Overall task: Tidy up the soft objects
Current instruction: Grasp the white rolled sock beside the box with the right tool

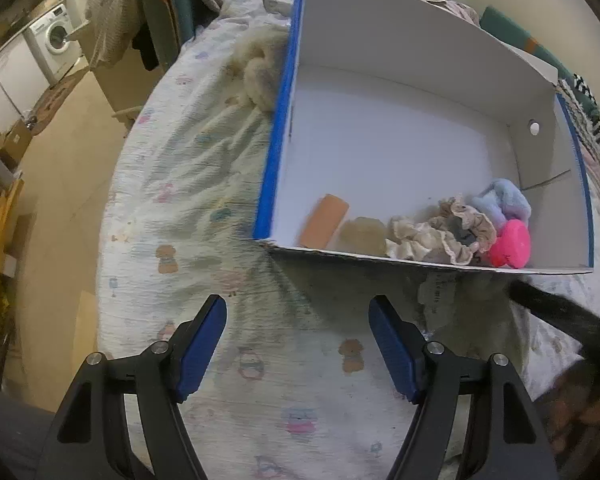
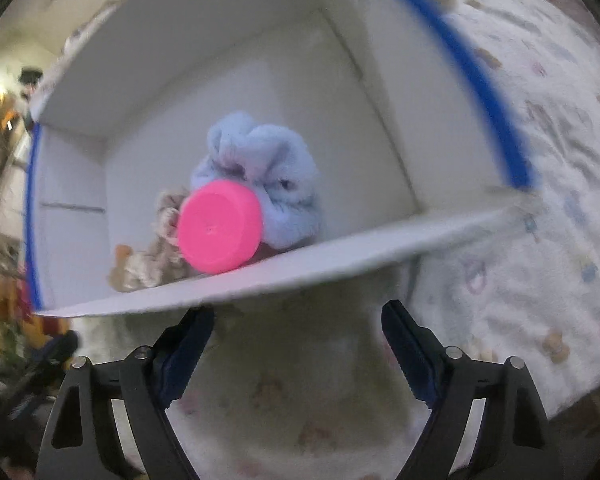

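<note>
We are looking first at the soft things, which are lying in a row along the near wall of the white box (image 1: 400, 40): an orange sponge block (image 1: 325, 221), a pale yellowish lump (image 1: 363, 235), a beige frilled scrunchie (image 1: 440, 236), a fluffy blue scrunchie (image 1: 500, 202) and a pink round piece (image 1: 510, 244). The row is running from about 9 o'clock to 3 o'clock across the left wrist view, with the orange block's long axis leaning toward 1 o'clock.

From the right wrist view, the pink round piece (image 2: 219, 227) is sitting at 12 o'clock from our right gripper (image 2: 298, 332), just past the box's near wall, touching the blue scrunchie (image 2: 260, 184) behind it and the beige scrunchie (image 2: 156, 256) at its 9 o'clock side. We are holding the right fingers wide apart and empty, just short of the wall.

Our left gripper (image 1: 298, 328) is hanging over the printed bedsheet (image 1: 188, 184), fingers also wide and carrying nothing; the row is lying toward 12 to 1 o'clock from it, farther off. We judge the right hand nearer to the pink and blue pieces, the left better placed for the orange block.

One more fluffy cream thing (image 1: 256, 76) is lying outside the box against its blue-edged left wall, at about 11 o'clock from the left gripper; it seems not yet put away.
</note>
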A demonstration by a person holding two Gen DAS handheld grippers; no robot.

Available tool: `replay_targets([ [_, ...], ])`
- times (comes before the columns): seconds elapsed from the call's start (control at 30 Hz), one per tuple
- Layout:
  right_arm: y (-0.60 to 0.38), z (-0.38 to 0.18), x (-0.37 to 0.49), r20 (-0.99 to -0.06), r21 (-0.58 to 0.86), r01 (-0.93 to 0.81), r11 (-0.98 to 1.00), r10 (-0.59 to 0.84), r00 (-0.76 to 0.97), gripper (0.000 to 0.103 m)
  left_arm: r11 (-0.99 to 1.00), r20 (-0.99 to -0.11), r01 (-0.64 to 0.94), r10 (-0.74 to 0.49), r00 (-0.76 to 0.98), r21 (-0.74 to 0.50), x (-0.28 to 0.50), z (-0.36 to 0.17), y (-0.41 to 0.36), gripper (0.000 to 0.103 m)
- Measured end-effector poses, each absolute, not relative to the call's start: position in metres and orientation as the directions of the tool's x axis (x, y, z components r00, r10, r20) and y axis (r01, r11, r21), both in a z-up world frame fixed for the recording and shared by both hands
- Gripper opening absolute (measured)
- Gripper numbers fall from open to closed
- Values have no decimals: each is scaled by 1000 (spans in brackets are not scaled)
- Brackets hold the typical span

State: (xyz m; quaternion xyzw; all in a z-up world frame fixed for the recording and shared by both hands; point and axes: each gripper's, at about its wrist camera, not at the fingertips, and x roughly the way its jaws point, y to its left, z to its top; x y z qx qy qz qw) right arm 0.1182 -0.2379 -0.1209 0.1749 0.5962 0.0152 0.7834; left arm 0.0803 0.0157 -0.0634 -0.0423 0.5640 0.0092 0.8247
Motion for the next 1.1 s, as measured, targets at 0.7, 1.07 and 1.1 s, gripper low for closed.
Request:
replay_targets([
  [0.7,-179,-136,125,-924,260,2,966,249,289,24,996,-947,42,-89,307,-80,89,-90,-23,71],
  [1.07,-233,-103,89,-897,334,105,937,282,341,24,965,-945,190,-225,235,-183,106,-117,-84,71],
  [1.1,-236,-102,87,-894,341,111,933,286,345,24,963,-945,186,-235,228,-195,108,-119,-85,71],
])
